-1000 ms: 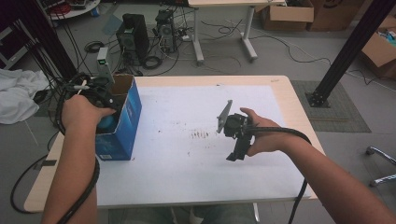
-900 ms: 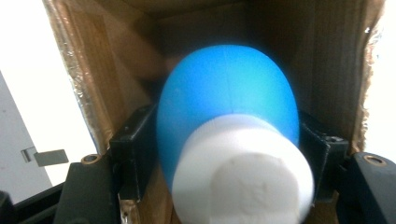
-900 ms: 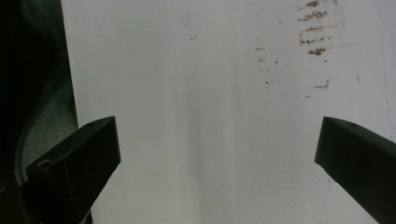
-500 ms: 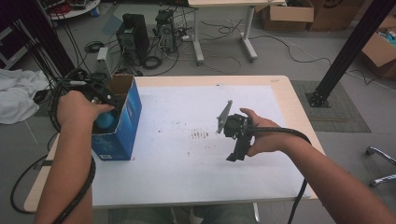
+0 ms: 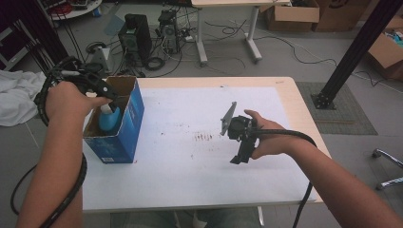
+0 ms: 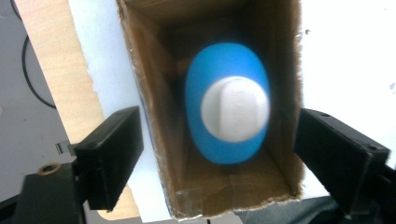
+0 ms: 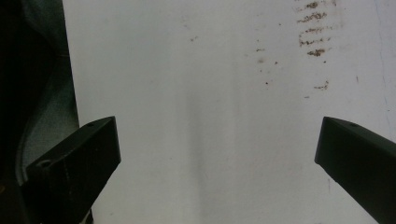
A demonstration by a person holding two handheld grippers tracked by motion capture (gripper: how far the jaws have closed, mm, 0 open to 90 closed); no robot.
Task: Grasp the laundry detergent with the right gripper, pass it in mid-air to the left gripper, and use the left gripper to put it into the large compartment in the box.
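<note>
A blue cardboard box [image 5: 121, 135] stands open-topped at the left of the white mat [image 5: 190, 180]. Inside it stands a blue bottle [image 5: 107, 119] with a white cap [image 6: 235, 108]. My left gripper [image 5: 108, 93] hovers over the box mouth, looking straight down at the bottle [image 6: 226, 70]. Its jaws have just been opening and stand apart on either side of the box [image 6: 154, 116], pressing on nothing. My right gripper [image 5: 239, 156] is held over the middle right of the mat, tilted downward, open with only bare mat [image 7: 217, 93] between its jaws.
Brown stains [image 5: 204, 137] mark the mat's centre. The wooden table edge [image 5: 304, 109] runs along the right. On the floor behind are computer towers [image 5: 138, 38], cables, another table and cardboard boxes. A black post [image 5: 351, 52] stands at the right, and a white cloth [image 5: 16, 97] lies at the left.
My left hand has risen above the box and its jaws have spread, leaving the blue bottle standing inside. The right hand and its gripper have stayed still.
</note>
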